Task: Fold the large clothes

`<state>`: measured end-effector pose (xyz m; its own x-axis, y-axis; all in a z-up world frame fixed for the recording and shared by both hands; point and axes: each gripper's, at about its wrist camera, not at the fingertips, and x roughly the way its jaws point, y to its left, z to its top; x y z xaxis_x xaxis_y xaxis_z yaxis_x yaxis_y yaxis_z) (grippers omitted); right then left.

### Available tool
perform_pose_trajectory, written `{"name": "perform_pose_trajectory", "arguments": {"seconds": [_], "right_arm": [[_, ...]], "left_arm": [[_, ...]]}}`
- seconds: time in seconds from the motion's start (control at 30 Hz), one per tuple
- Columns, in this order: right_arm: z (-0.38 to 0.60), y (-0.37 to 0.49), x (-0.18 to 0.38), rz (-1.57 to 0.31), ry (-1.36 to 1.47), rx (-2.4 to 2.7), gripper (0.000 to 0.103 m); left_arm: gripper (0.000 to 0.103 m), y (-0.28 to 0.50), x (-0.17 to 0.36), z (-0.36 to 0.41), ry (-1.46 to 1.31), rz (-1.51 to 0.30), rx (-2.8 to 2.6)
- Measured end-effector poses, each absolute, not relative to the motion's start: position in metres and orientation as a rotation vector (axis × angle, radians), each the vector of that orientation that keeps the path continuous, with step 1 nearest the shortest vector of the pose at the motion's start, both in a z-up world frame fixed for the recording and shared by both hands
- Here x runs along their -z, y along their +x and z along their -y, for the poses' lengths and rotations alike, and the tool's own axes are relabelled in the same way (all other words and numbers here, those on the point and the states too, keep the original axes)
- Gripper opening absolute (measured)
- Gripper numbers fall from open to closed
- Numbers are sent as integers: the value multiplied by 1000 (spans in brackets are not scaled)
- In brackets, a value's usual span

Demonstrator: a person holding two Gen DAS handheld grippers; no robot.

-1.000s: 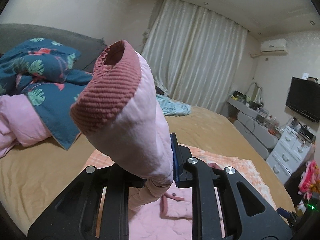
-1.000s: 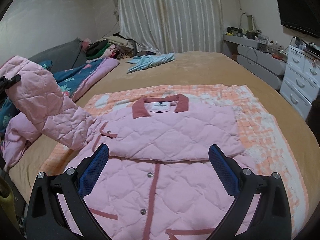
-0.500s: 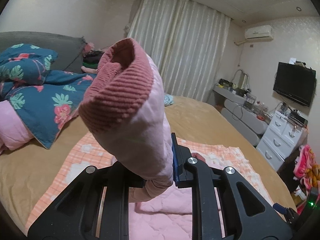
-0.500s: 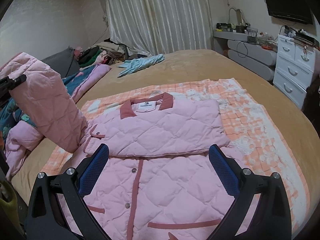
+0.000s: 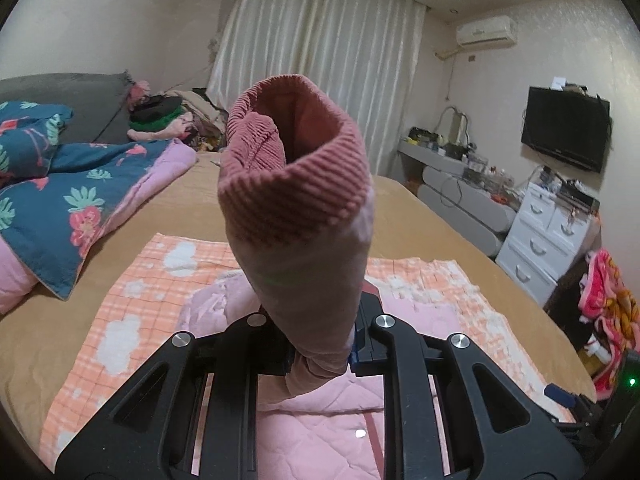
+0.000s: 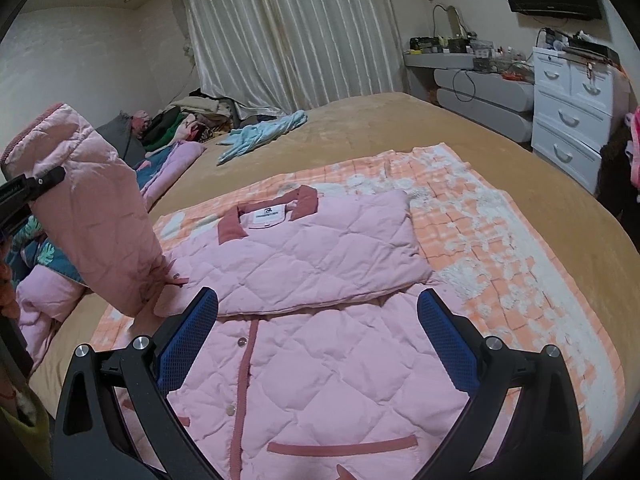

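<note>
A: Since the earlier left-wrist frame, the raised sleeve (image 5: 296,240) has swung across, so the patterned duvet (image 5: 68,200) now sits further left and the television (image 5: 566,132) has come into the right of the view.

B: And in that view now?

A: The left gripper (image 5: 320,354) has its fingers together, clamped on the sleeve just below the ribbed dusty-pink cuff (image 5: 294,176), which stands upright and open-mouthed in front of the lens. Beneath lies the pink quilted jacket (image 5: 320,432) on the orange checked blanket (image 5: 132,312). The blanket's left edge has bare tan bed (image 5: 36,344) beside it; its far edge has open bed beyond.

B: The right-wrist view?

A: There the jacket (image 6: 320,320) lies front-up, collar toward the curtains, one side already folded across the chest. The lifted sleeve (image 6: 92,216) rises at the jacket's left edge, pinched by the other gripper near the cuff. Blanket (image 6: 500,248) shows bare to the jacket's right, and a light-blue garment (image 6: 264,132) lies well apart on the far bed.

B: The right fingers?

A: The right gripper (image 6: 316,344) hovers over the jacket's middle with its blue pads (image 6: 448,344) wide apart, holding nothing.
</note>
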<state>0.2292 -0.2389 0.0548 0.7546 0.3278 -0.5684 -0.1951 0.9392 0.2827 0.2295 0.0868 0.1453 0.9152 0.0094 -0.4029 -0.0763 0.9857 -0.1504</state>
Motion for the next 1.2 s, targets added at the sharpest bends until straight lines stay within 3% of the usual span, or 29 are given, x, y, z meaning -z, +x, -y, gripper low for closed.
{"name": "perform_pose_trajectory", "arguments": {"seconds": [0.9,1.2], "right_arm": [[287,249,-9,-713,293,-191,99],[292,257,6,-744,304,-176,99]], "left_arm": [[11,276,-49,10,48,-612,118],[16,293,-1,37,149,-728,166]]}}
